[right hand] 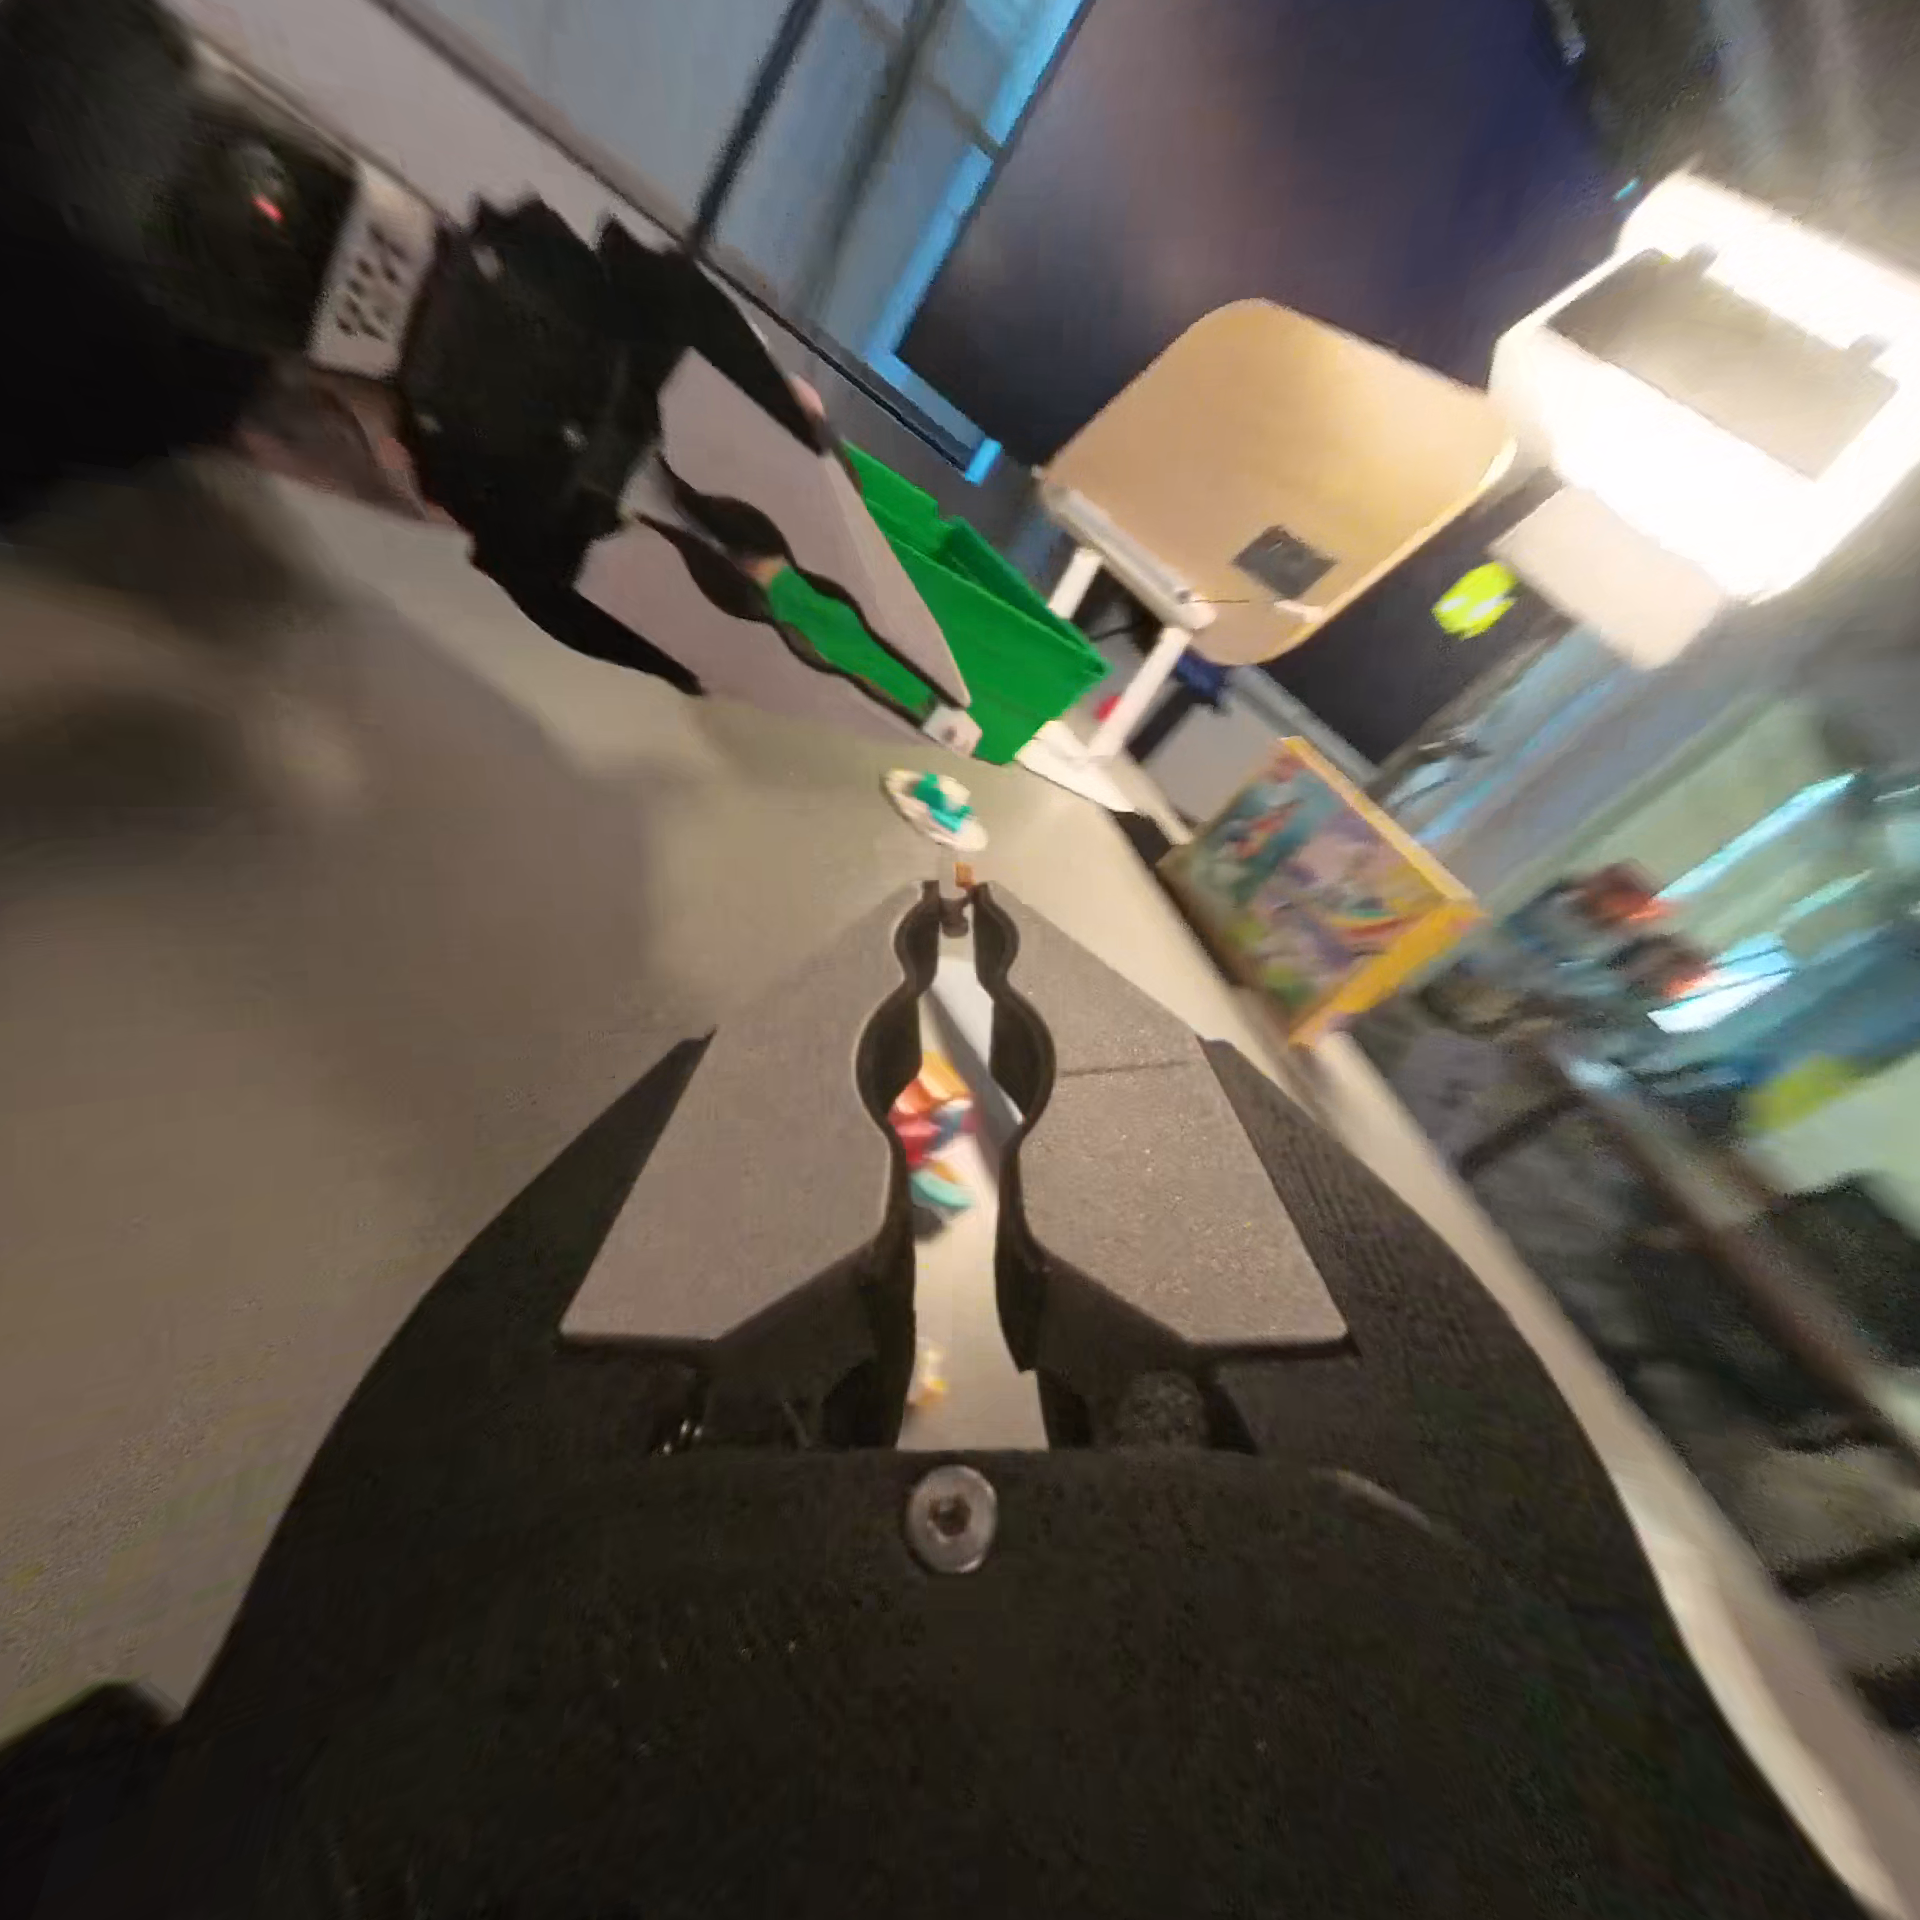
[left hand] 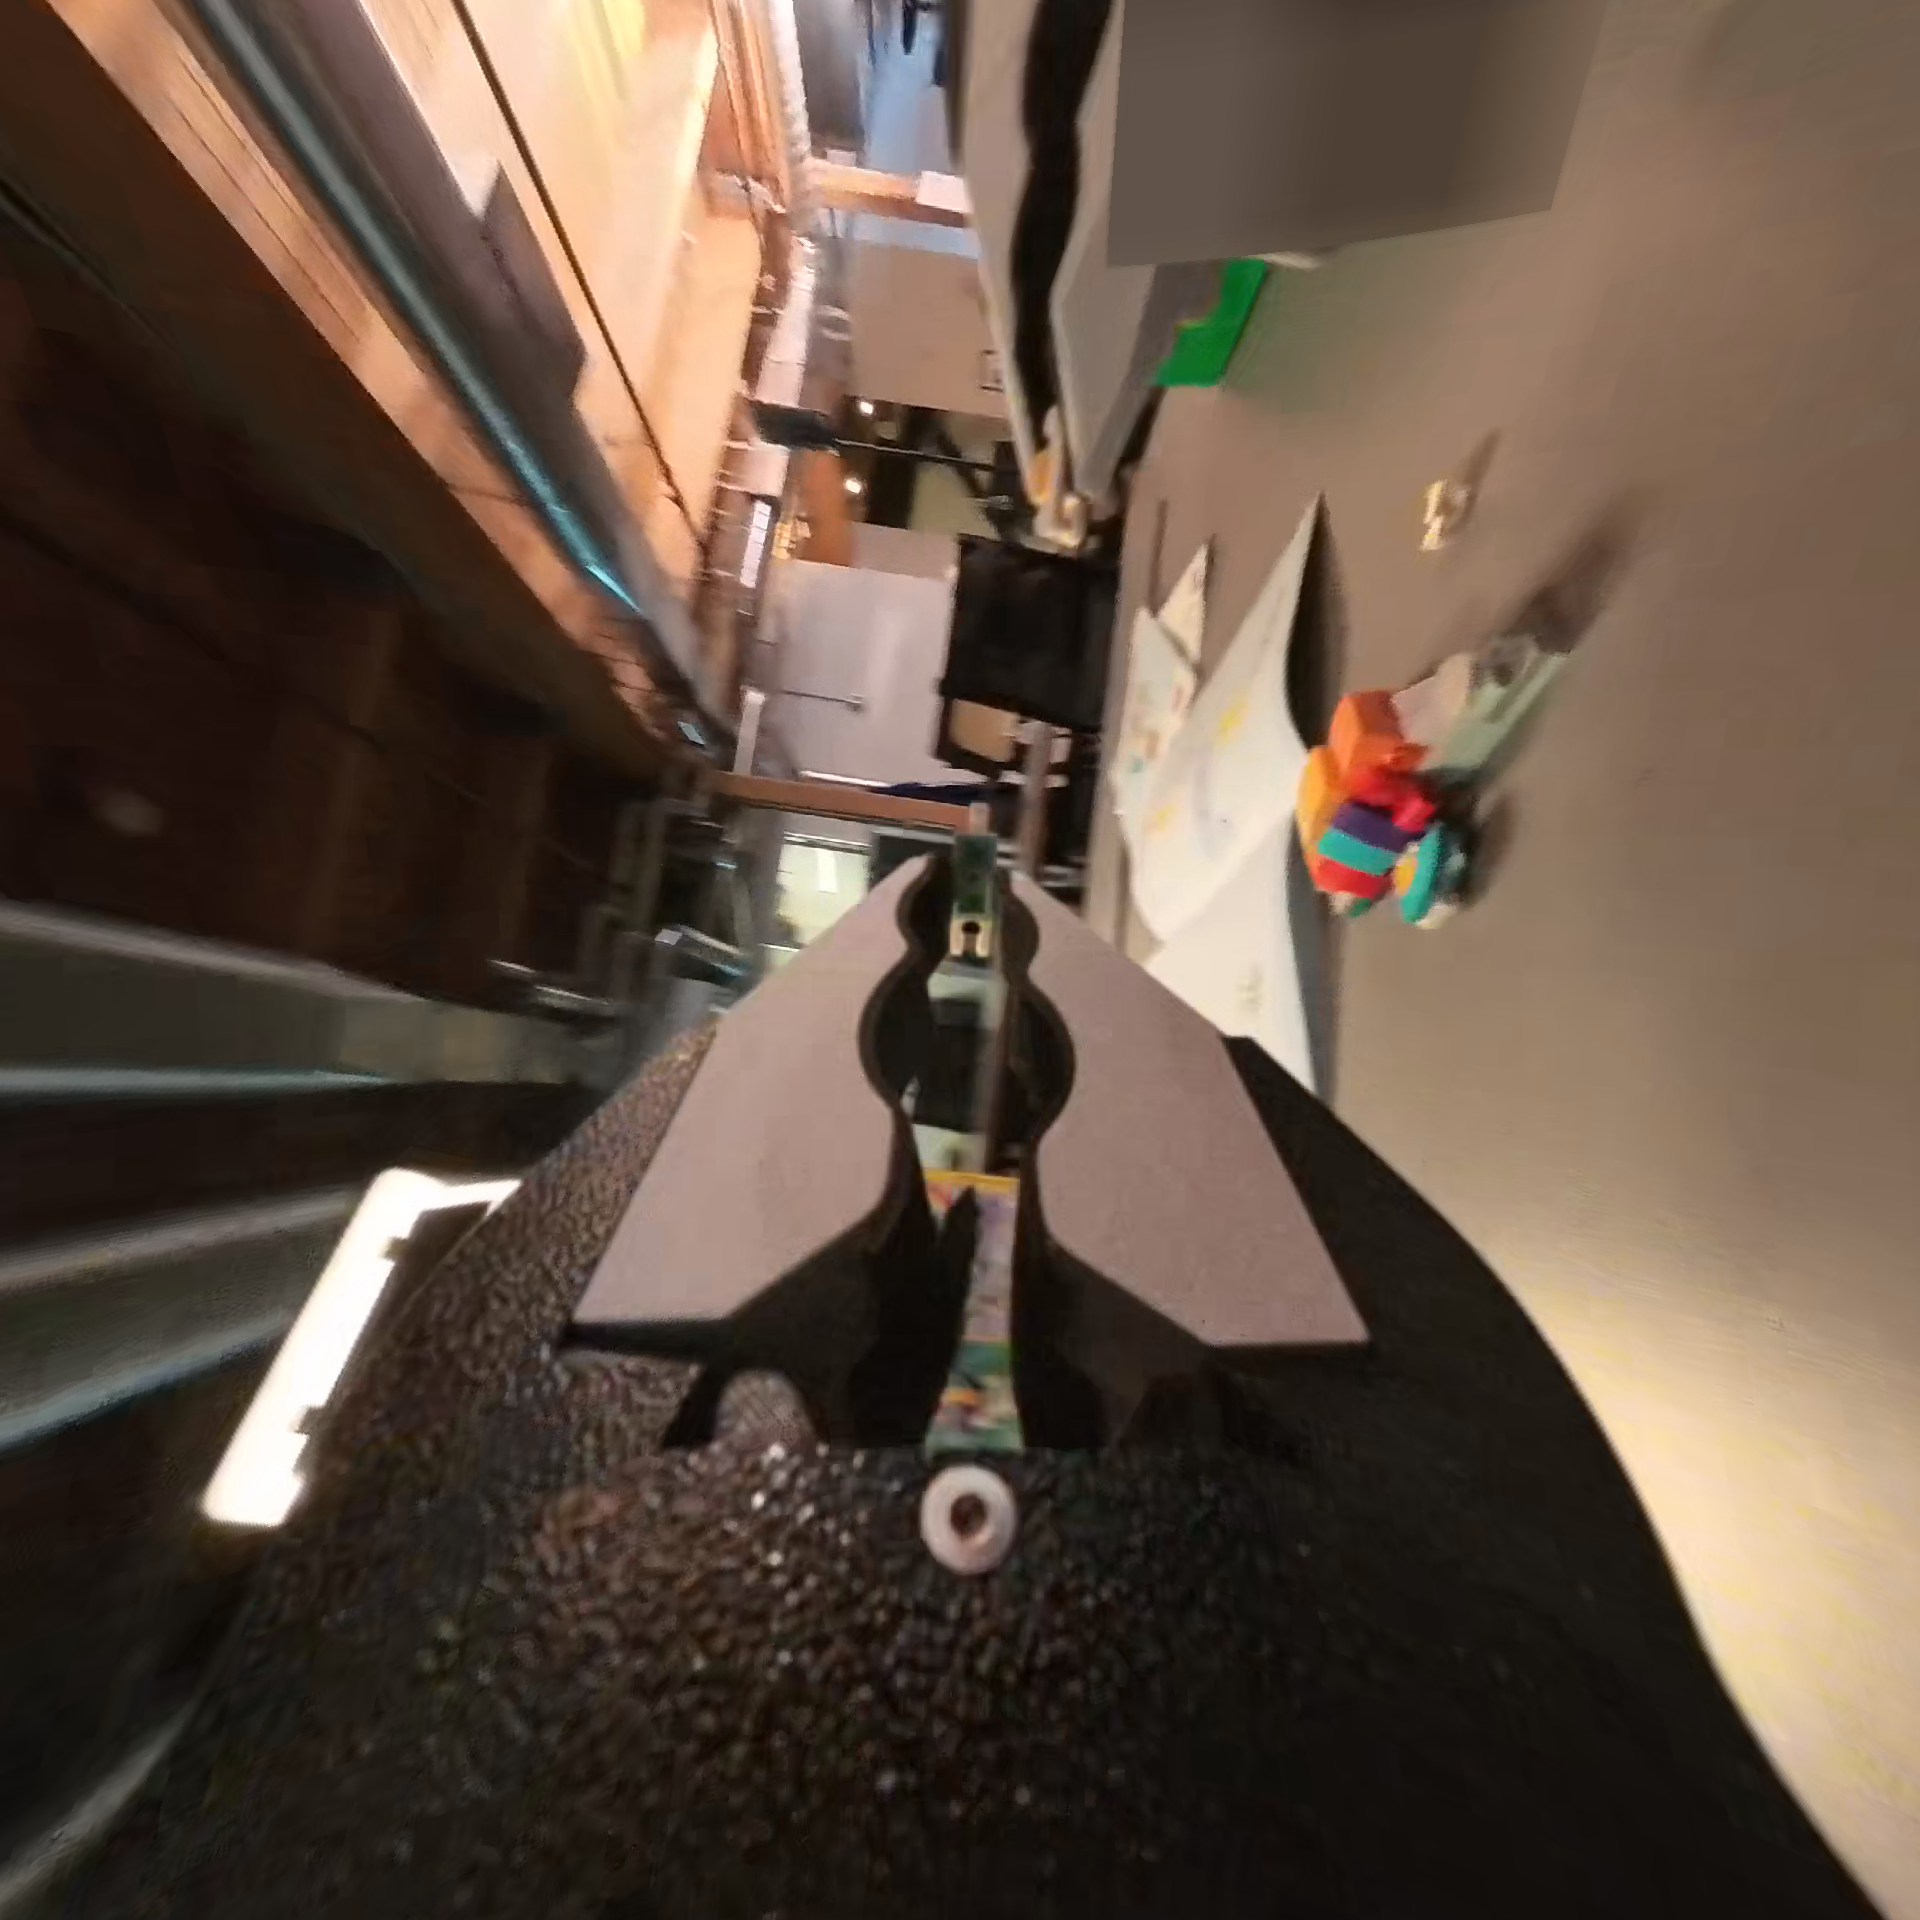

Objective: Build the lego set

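My left gripper (left hand: 971, 894) is shut on a small pale lego piece (left hand: 971, 928), held in the air. It also shows in the right wrist view (right hand: 951, 717), in front of the green bin. My right gripper (right hand: 956, 902) is shut on a tiny dark and orange lego piece (right hand: 962, 883) above the grey table (right hand: 312, 935). A colourful lego build (left hand: 1371, 821) of orange, red, purple and teal bricks sits on the table; it shows through the finger gap in the right wrist view (right hand: 930, 1132). A small teal and white lego part (right hand: 930, 805) lies beyond my right fingertips. Both views are blurred.
A green bin (right hand: 987, 634) stands at the far side of the table, also in the left wrist view (left hand: 1216, 322). The instruction sheets (left hand: 1216, 748) lie near the build. The lego box (right hand: 1320, 883) stands at the table's right edge. A chair and desks stand beyond.
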`<state>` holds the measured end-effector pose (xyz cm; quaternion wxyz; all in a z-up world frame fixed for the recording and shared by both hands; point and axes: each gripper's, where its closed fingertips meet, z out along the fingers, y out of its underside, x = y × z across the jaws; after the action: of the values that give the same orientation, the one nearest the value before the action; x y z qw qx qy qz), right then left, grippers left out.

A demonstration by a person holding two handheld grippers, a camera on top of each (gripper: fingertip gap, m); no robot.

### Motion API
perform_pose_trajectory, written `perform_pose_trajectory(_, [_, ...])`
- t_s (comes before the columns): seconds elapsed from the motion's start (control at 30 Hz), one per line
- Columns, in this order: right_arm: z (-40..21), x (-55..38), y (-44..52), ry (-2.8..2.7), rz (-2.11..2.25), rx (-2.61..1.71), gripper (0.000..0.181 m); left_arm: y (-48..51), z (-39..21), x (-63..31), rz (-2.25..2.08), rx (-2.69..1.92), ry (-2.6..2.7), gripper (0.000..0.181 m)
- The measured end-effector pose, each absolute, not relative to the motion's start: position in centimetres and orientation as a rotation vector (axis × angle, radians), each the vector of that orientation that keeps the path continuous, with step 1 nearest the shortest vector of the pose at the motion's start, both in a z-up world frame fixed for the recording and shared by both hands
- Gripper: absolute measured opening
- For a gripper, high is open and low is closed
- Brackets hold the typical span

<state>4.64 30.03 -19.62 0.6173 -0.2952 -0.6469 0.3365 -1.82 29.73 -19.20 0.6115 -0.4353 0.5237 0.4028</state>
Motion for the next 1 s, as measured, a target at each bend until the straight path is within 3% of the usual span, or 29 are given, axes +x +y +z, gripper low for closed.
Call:
perform_pose_trajectory(0.03, [-19.5, 4.7, 30.4, -1.476, 0.676, -0.634, 0.004, 30.0, -19.1, -1.5, 0.998, -0.941, 1.236, 0.005])
perform_pose_trajectory(0.43, [-19.3, 4.9, 33.5, -1.373, -0.083, -0.301, 0.004, 33.5, -19.1, 0.4, 1.088, -0.774, 1.295, 0.006])
perform_pose_trajectory(1.0, [-19.9, 4.1, 34.6, -1.352, -0.059, -0.388, 0.004, 32.2, -20.5, 1.5, 1.227, -0.587, 1.388, 0.005])
